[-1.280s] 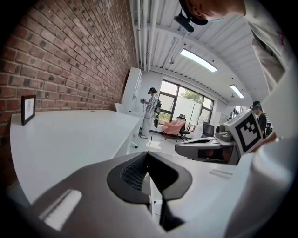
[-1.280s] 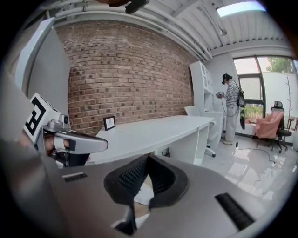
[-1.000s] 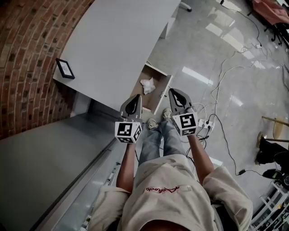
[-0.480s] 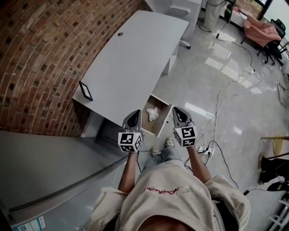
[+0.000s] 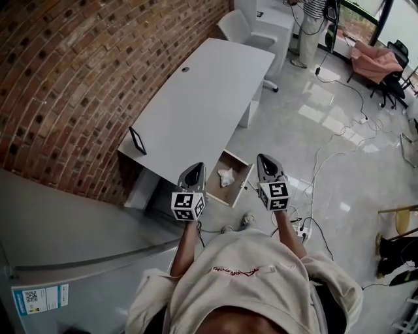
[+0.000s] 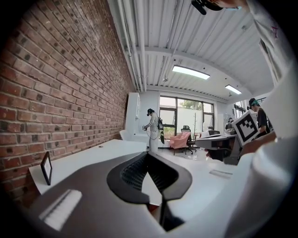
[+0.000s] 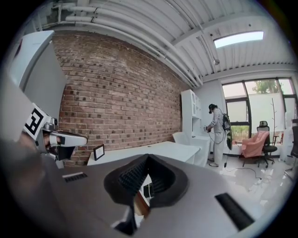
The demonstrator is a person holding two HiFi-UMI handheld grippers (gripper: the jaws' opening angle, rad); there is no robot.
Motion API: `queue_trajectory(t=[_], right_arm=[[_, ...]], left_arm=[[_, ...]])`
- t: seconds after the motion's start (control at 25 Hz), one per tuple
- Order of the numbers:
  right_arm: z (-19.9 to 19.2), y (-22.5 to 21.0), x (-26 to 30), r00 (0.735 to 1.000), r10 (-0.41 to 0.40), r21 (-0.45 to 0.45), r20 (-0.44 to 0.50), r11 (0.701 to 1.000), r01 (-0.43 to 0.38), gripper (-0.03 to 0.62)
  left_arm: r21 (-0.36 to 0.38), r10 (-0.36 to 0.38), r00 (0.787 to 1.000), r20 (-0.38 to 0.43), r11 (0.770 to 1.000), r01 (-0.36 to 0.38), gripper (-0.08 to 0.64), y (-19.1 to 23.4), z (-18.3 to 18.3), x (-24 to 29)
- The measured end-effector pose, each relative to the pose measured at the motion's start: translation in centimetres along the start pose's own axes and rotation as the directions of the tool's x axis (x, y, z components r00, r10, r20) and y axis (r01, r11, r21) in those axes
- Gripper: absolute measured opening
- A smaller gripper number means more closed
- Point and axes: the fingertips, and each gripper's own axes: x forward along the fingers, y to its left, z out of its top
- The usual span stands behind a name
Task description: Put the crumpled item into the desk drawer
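Observation:
A crumpled white item (image 5: 226, 176) lies inside the open drawer (image 5: 240, 168) at the near end of the long white desk (image 5: 202, 98). Both grippers are held up in the air in front of the person, short of the drawer. My left gripper (image 5: 192, 175) hangs just left of the drawer and is shut, with nothing between its jaws. On the drawer's right, my right gripper (image 5: 269, 167) is also shut and empty. Through each gripper view, the left gripper (image 6: 148, 153) and the right gripper (image 7: 148, 157) look along the desk top (image 6: 93, 160) toward the far windows.
A small black picture frame (image 5: 138, 140) stands on the desk's left edge beside the brick wall (image 5: 78, 72). A grey cabinet (image 5: 65, 228) is at the near left. Cables (image 5: 326, 150) and a power strip (image 5: 302, 229) lie on the glossy floor. A white chair (image 5: 238, 29) and a person (image 5: 313, 13) are at the far end.
The view has pulled back and up, so desk and drawer look smaller and farther off. Both grippers stay raised and shut, now slightly farther apart. The crumpled item remains in the drawer.

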Motion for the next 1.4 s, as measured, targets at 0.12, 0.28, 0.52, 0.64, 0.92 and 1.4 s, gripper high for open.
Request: queue_trajectory(t=[0.12,0.28,0.52,0.64,0.92,1.4], right_arm=[[0.2,-0.1,-0.6,1.000,-0.016,-0.010,-0.004,1.000,0.016,0.012],[0.5,-0.3,-1.3,0.999,-0.033,-0.019,-0.001,0.999,0.033,0.012],[-0.1,-0.3,-2.7,0.998,-0.058,-0.012,-0.009,0.998,0.058,0.012],[-0.1,-0.3,-3.0,0.998,-0.067,-0.007,-0.005,0.998,0.067,0.012],[0.1,-0.8,-3.7,0.996,-0.084,0.000,0.005,0.996,0.084,0.012],[-1.1,-1.4,-5.3,0.994,-0.104,0.002,-0.021,0.995,0.104,0.012]], left_arm=[[0.010,0.009,1.000,0.011,1.000,-0.009,0.009,0.9,0.8,-0.9],[0.028,0.016,1.000,0.026,0.999,-0.017,0.009,1.8,1.8,-1.6],[0.026,0.013,1.000,0.023,1.000,-0.014,0.009,1.8,1.4,-2.1],[0.017,0.010,1.000,0.017,1.000,-0.010,0.009,1.6,1.1,-2.1],[0.025,-0.018,1.000,0.015,1.000,0.017,0.009,0.4,0.9,-1.6],[0.022,-0.058,0.998,0.005,0.998,0.057,0.009,-1.8,0.7,-0.8]])
